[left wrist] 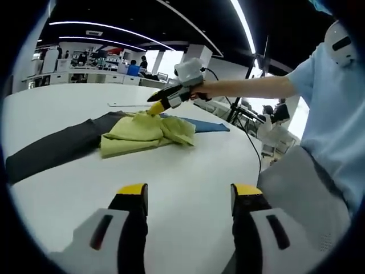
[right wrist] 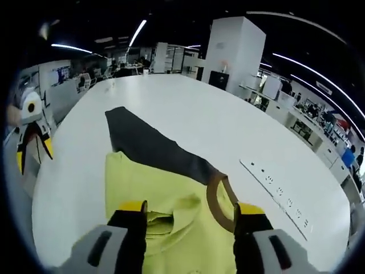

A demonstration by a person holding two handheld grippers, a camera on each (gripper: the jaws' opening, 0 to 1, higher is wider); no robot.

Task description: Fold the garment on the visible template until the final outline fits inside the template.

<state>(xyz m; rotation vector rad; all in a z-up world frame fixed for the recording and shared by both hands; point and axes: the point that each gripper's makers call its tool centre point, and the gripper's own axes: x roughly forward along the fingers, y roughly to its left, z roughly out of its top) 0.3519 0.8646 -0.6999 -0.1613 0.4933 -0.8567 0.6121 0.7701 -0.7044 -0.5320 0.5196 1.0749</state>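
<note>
A yellow-green garment (left wrist: 145, 134) lies crumpled on a round white table (left wrist: 182, 171), partly over a dark grey template sheet (left wrist: 51, 148). My left gripper (left wrist: 189, 194) hovers open over bare table, well short of the garment. My right gripper (left wrist: 155, 108) reaches in from the far side, its tips at the garment's far edge. In the right gripper view the right gripper (right wrist: 190, 208) stands open with the garment (right wrist: 171, 194) spread under and between its jaws. The brown-lined collar (right wrist: 219, 197) lies by the right jaw. The template (right wrist: 154, 148) stretches away beyond it.
A blue cloth (left wrist: 206, 124) lies past the garment. A flat socket strip (right wrist: 274, 191) rests on the table (right wrist: 217, 120) to the right. The left gripper (right wrist: 33, 142) shows at the left edge. A person's arm (left wrist: 251, 87) and light blue shirt (left wrist: 331, 114) stand close on the right.
</note>
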